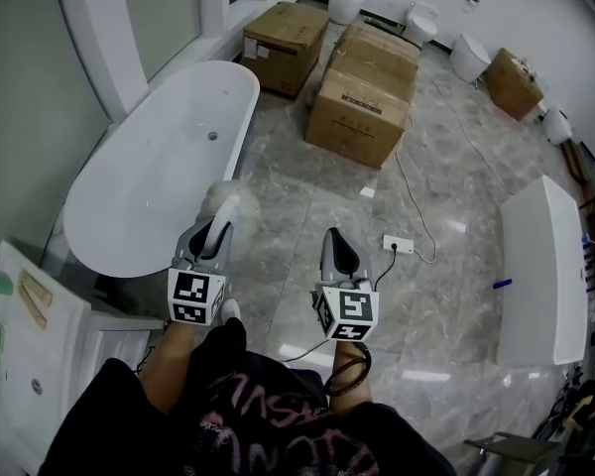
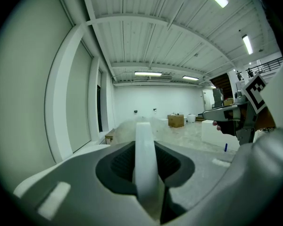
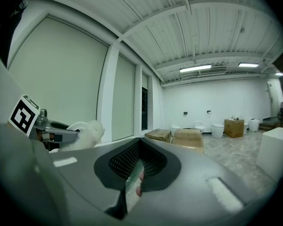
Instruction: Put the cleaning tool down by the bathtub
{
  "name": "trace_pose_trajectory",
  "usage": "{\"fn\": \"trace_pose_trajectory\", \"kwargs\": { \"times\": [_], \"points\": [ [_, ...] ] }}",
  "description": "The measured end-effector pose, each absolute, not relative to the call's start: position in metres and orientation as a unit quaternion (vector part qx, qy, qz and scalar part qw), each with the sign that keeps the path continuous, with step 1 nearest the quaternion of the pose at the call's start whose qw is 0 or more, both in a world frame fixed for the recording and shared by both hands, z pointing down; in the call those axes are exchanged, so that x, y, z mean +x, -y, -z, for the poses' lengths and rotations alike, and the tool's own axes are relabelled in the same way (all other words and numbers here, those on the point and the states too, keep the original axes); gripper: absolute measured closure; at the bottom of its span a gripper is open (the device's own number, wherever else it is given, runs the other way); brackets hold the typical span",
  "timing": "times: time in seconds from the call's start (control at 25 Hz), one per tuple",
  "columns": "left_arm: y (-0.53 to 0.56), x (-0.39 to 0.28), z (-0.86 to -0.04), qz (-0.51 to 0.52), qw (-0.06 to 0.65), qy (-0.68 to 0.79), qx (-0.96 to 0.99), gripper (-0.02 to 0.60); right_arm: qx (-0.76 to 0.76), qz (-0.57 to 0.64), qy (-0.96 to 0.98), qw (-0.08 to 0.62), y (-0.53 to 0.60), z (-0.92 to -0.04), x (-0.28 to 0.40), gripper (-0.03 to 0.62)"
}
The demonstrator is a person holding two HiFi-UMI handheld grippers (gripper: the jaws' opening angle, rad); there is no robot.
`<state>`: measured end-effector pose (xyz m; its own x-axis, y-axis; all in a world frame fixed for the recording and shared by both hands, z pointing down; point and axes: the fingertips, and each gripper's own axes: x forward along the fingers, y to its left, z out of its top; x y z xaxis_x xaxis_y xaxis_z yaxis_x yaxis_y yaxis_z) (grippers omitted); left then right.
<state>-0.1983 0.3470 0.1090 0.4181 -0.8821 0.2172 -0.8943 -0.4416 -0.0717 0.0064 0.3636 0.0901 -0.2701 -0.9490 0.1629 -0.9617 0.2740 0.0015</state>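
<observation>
White fluffy tool [image 1: 221,199] clamped by its handle in left gripper [image 1: 216,234], held out forward and level, head next to bathtub's [image 1: 149,177] right rim. Right gripper [image 1: 337,249] just alongside, parallel, jaws together on nothing, above marble floor [image 1: 307,206].

Bright ceiling strips [image 2: 148,73] glare; fisheye edges seem soft.

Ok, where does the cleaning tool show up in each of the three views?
Head view: cleaning tool left of centre, by the bathtub rim.
Left gripper view: bottom centre, its white handle pointing away from the camera.
Right gripper view: left edge, its fluffy end showing.
Shared landmark: far cardboard box, also at and.
</observation>
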Motion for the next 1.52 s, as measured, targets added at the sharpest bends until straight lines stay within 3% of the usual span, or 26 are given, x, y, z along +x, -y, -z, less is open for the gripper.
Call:
{"fn": "trace_pose_trajectory", "kwargs": {
  "times": [0.96,1.52],
  "points": [
    [-0.234,-0.231,-0.12,-0.096,0.052,0.478,0.871,0.489,0.627,-0.054,0.77,0.102,-0.255,-0.104,-0.048,0.58],
    [-0.197,-0.235,-0.119,-0.105,0.037,0.456,0.883,0.489,0.645,-0.059,0.754,0.107,-0.226,-0.115,-0.042,0.58]
  ]
}}
